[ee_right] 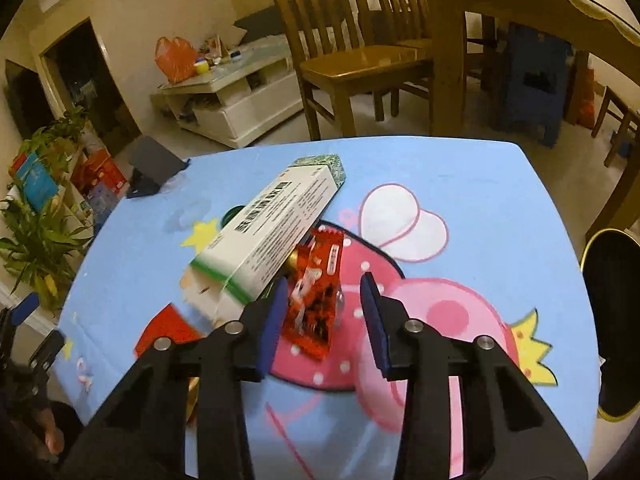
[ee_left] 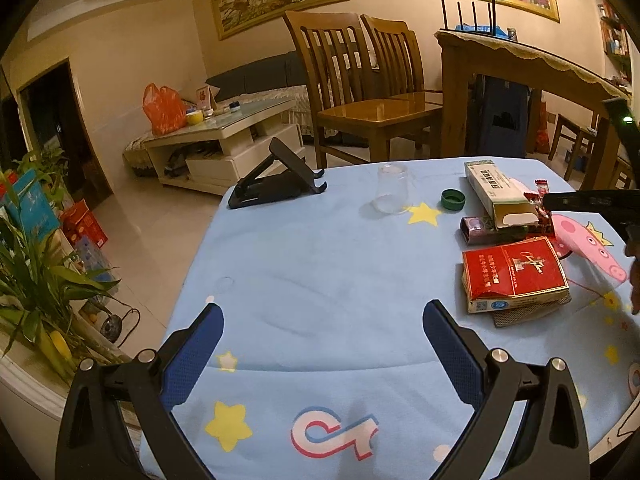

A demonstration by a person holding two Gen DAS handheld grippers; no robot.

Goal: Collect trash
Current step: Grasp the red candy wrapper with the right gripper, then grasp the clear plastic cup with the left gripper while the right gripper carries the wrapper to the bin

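Both tools are hovering over the bench (ee_left: pixel 320 248), which is wearing a light blue cartoon cloth. At the bottom of the left wrist view the left tool (ee_left: pixel 322 322) is hanging with its blue pads spread wide, nothing between them but bare cloth. At the bottom centre of the right wrist view the right tool (ee_right: pixel 323 296) is sitting part-way spread around a red snack wrapper (ee_right: pixel 316 300); the wrapper is lying between the pads, close against the left pad and clear of the right one, so nothing is being pinched.

Upper left of that wrapper, a long white and green carton (ee_right: pixel 272 232) is lying at a slant, one open end toward the tool. In the left wrist view the same trash is clustering at the right edge: the carton (ee_left: pixel 496 192), the wrapper (ee_left: pixel 538 204) just beside it, a red cigarette pack (ee_left: pixel 516 272) below them and a small purple packet (ee_left: pixel 476 230) between. A green bottle cap (ee_left: pixel 453 199) and a clear glass (ee_left: pixel 393 188) are standing left of the carton, and a black phone stand (ee_left: pixel 276 184) is sitting at the bench's far left corner.

At the right edge of the right wrist view a dark, gold-rimmed bin (ee_right: pixel 612 320) is showing beside the bench.
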